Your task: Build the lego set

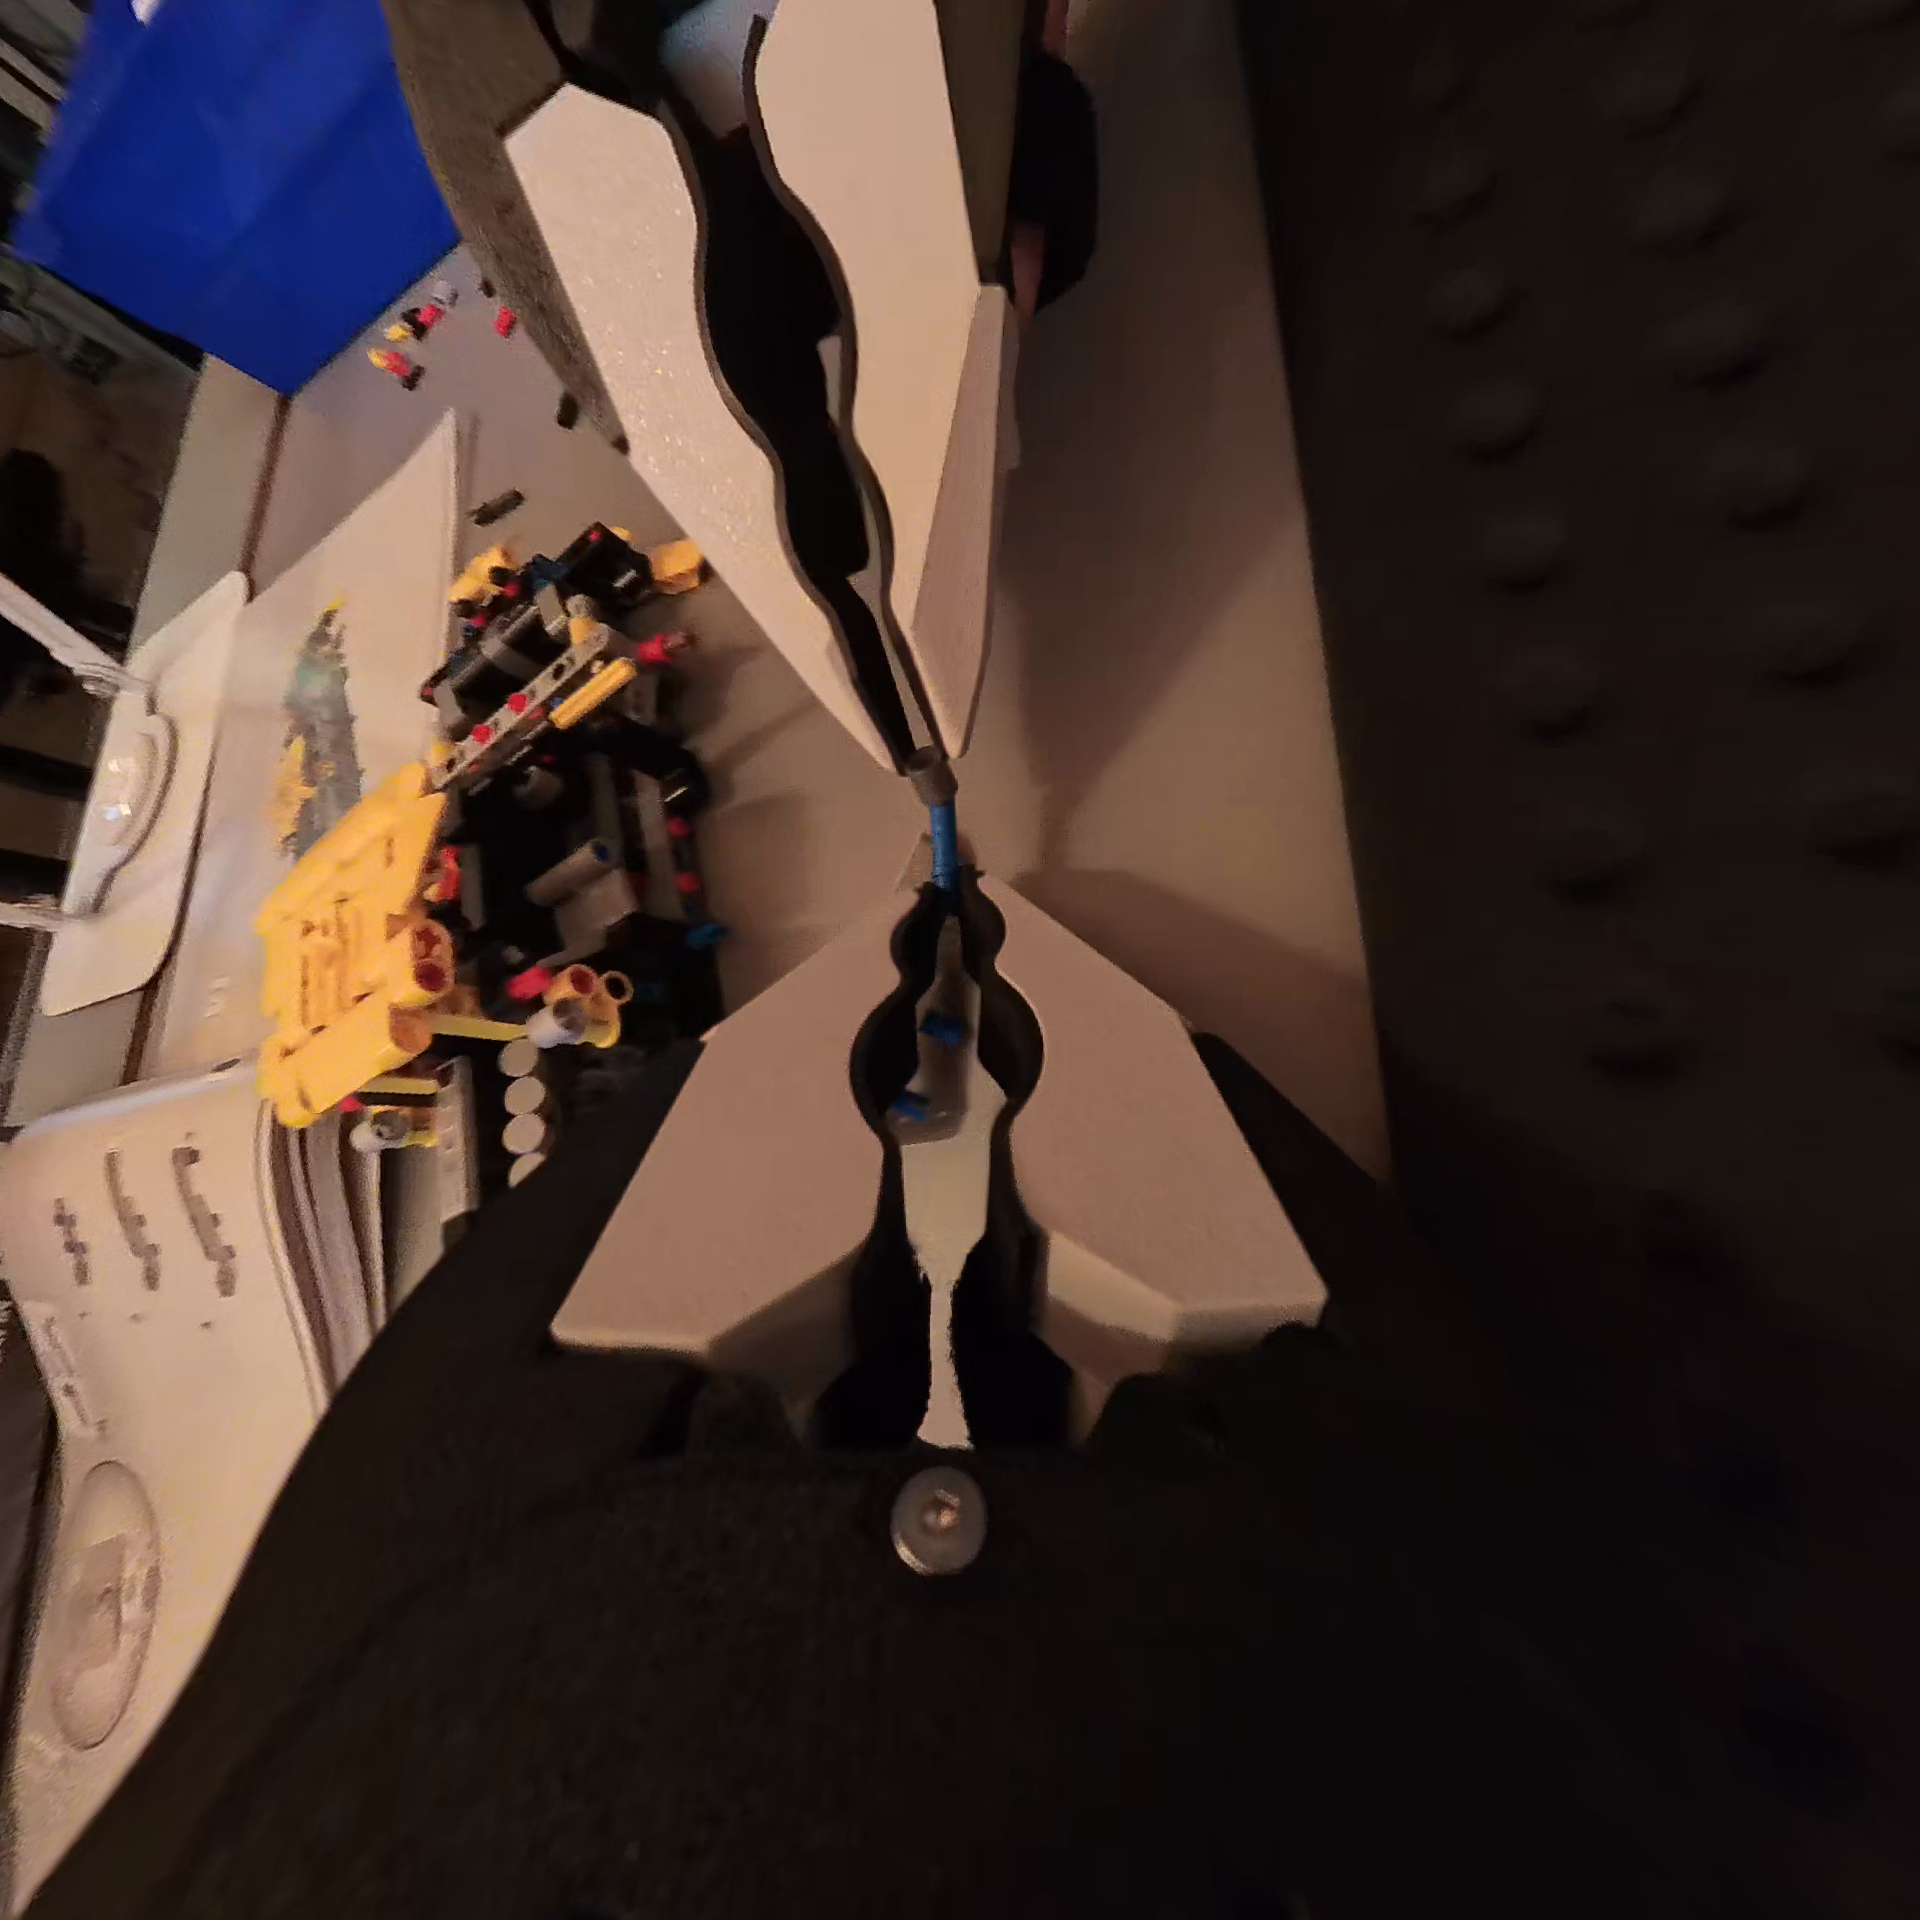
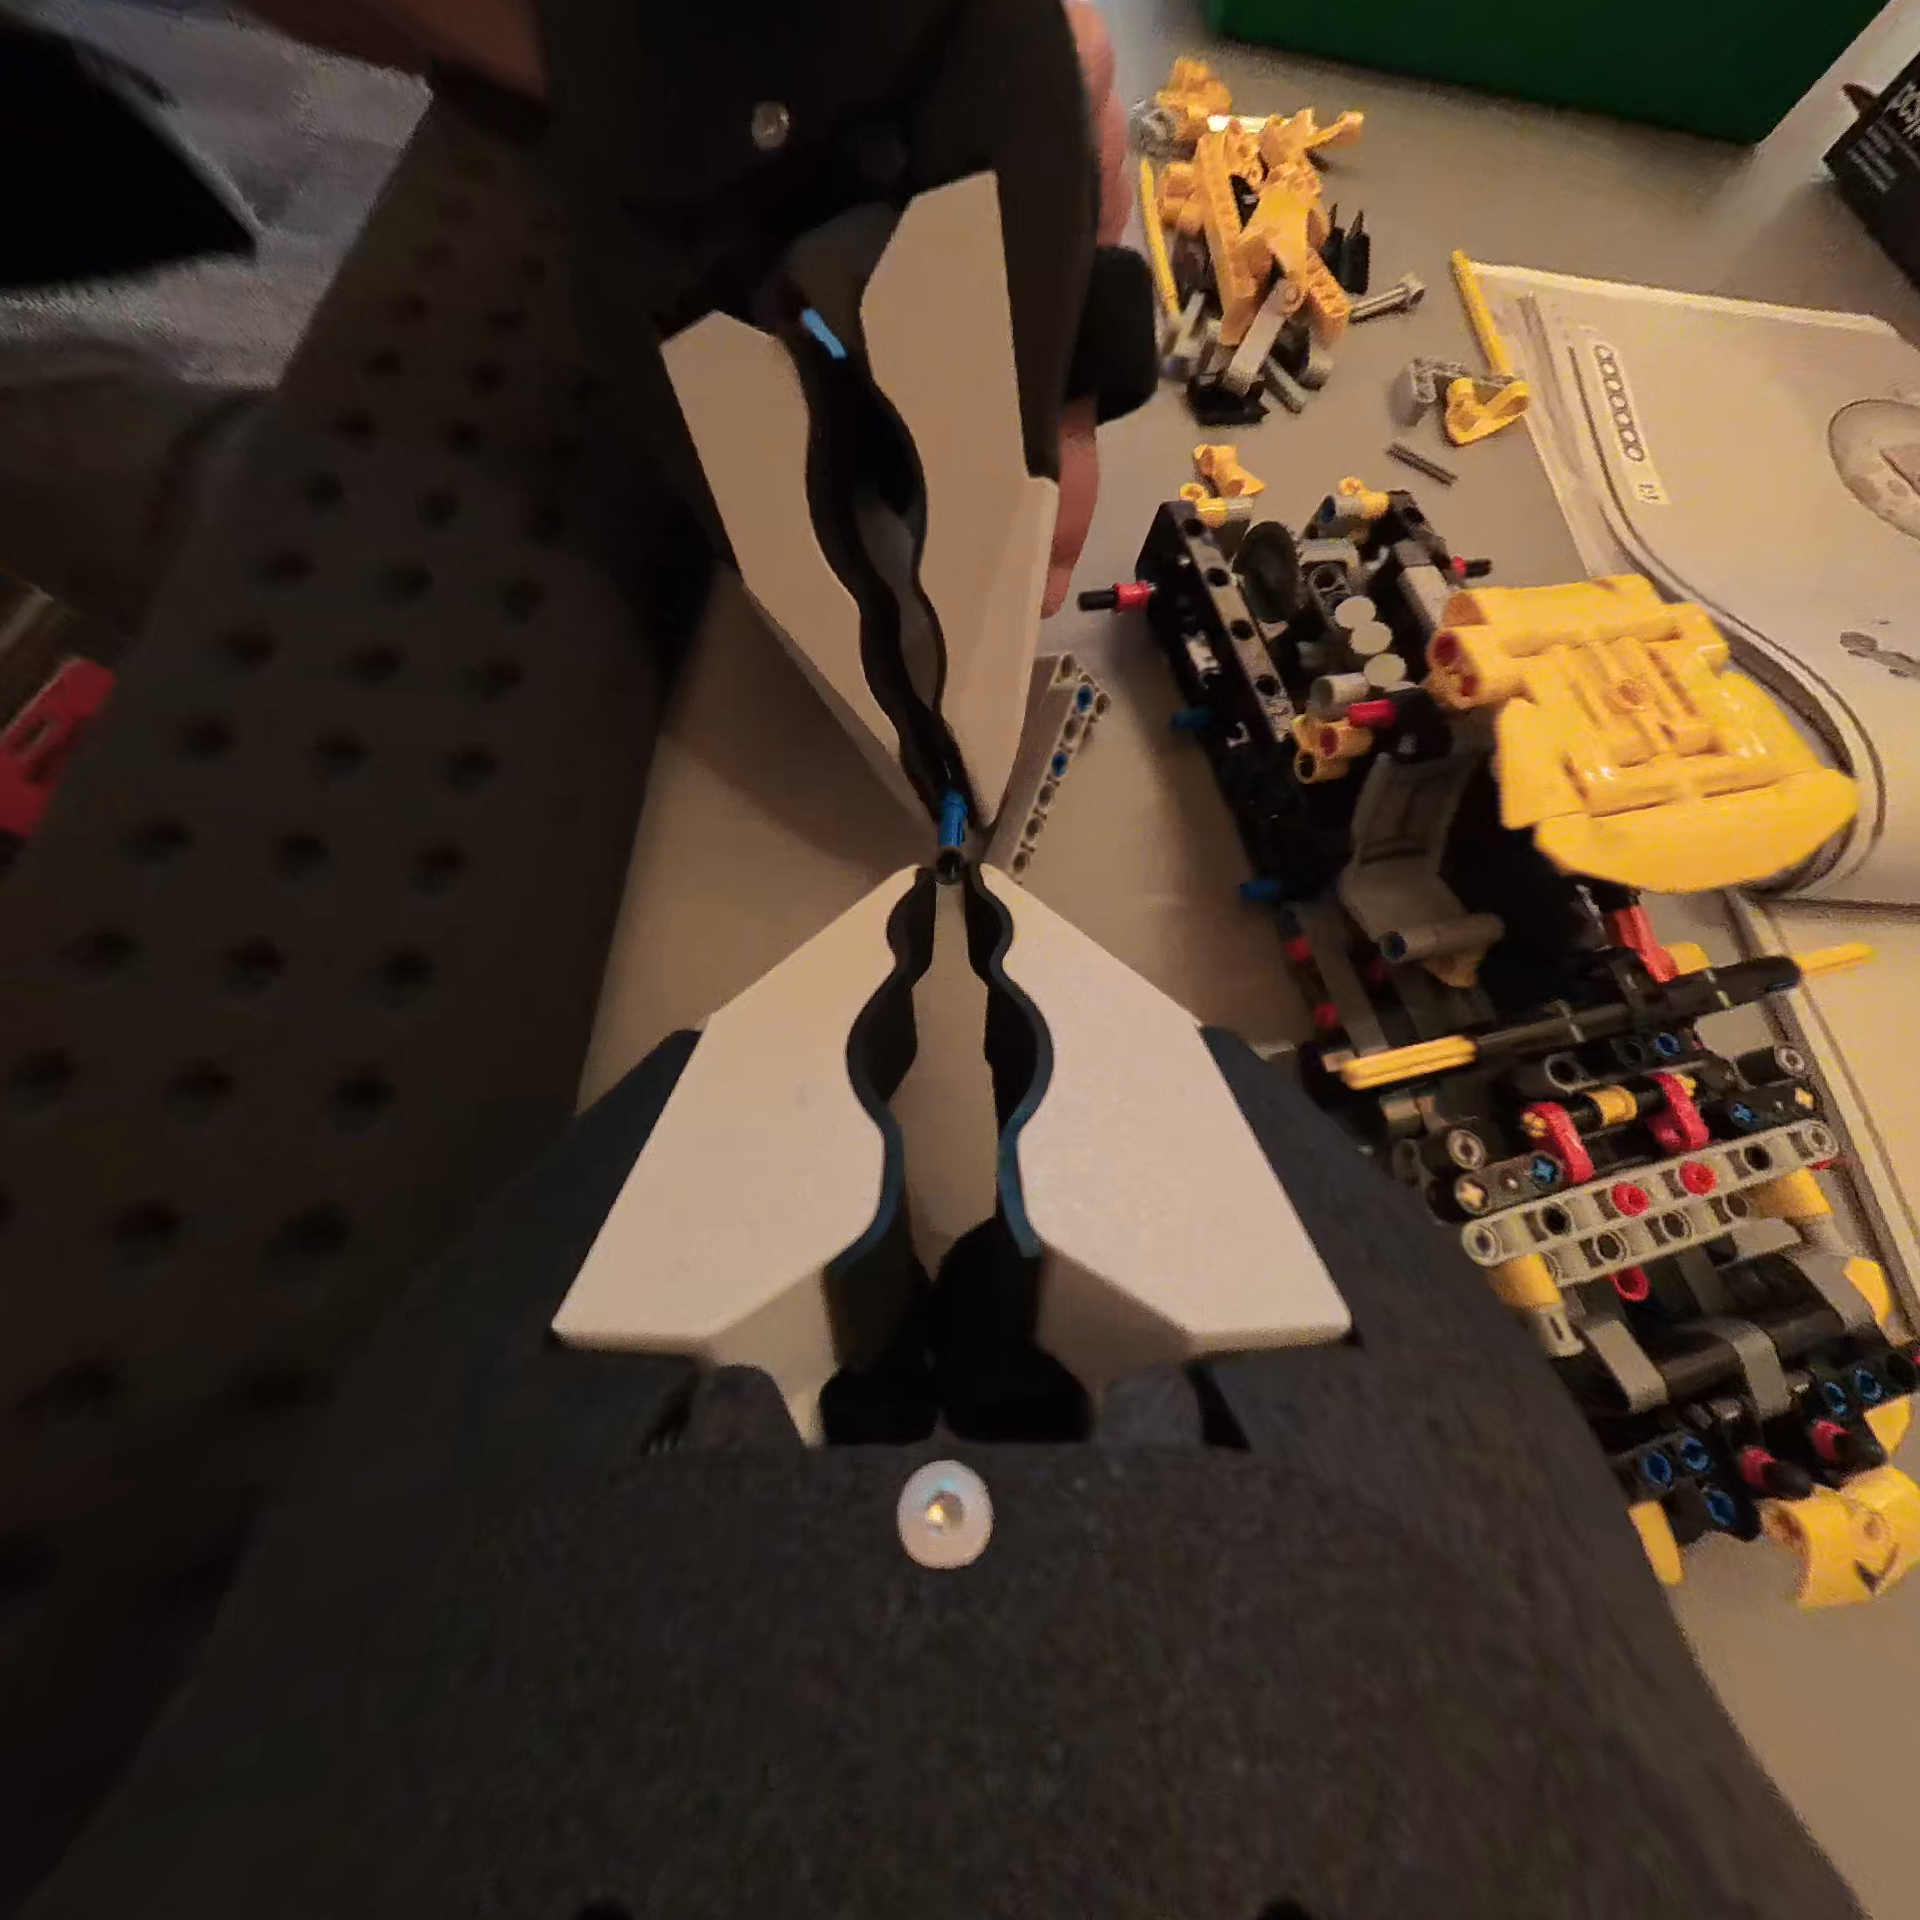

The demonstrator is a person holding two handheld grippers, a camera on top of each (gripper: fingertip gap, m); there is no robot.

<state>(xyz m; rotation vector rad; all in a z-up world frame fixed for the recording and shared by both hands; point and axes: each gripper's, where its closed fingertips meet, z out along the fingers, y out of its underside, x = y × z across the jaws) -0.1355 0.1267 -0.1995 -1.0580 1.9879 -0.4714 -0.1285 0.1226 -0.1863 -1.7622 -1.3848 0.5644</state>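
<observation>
From the left wrist view, the left hand-held gripper is clamped on a grey beam with a blue pin at its tip; the pin's long axis runs straight ahead along the fingers, into a small grey bush pinched by the right hand-held gripper opposite. The half-built model, black with a yellow cab, lies on the worktop to the left, over an open booklet. From the right wrist view, the right hand-held gripper is closed on the dark bush end, the blue pin pointing away into the left hand-held gripper. The model lies lengthwise on the right.
</observation>
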